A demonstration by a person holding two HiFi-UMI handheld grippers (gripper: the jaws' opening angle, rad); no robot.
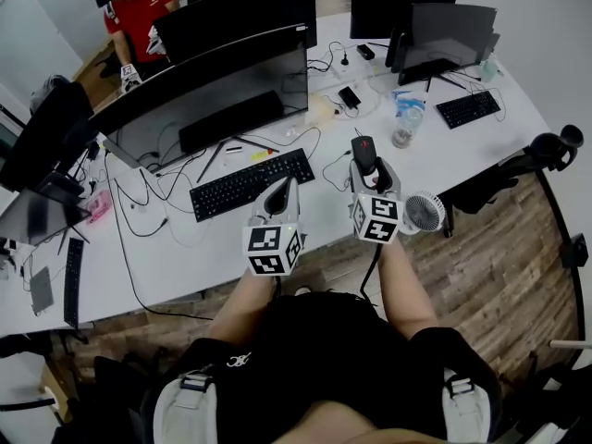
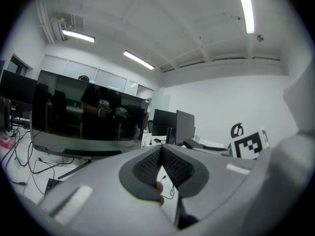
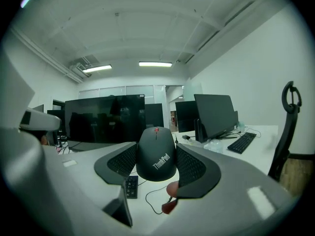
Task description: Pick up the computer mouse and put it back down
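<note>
**Mouse clamped in the right gripper, left gripper closed on nothing**

The computer mouse (image 3: pixel 156 156) is gripped by the right gripper (image 3: pixel 156 146). Its 2 ribbed pads (image 3: pixel 123 162) are pressed against the mouse's flanks, and the jaws are kept wide by its body. The mouse is black, with a red scroll wheel and pale lettering on its back, and its nose is pointed away from the camera. In the right gripper view the white desk (image 3: pixel 147 193) is seen below the mouse, along with a thin black cable and the corner of a black keyboard (image 3: pixel 131 186). The mouse appears to be held clear of the surface.

In the head view the same mouse (image 1: pixel 364 151) is seen at the tip of the right gripper (image 1: pixel 370 166), above the near edge of the desk (image 1: pixel 185 248).

The left gripper (image 2: pixel 161 154) is closed with nothing in it: its 2 pads are brought together at the tips, and only a narrow wedge of desk is seen behind them. In the head view the left gripper (image 1: pixel 288 185) is held just beside the right one, on its left, with both pointed away from the person.

The keyboard (image 1: pixel 252 183) lies just ahead of the left gripper and to its left. A large curved monitor (image 1: pixel 208 100) stands beyond the keyboard. A small white fan (image 1: pixel 424 213) is placed just to the right of the right gripper's marker cube.
</note>
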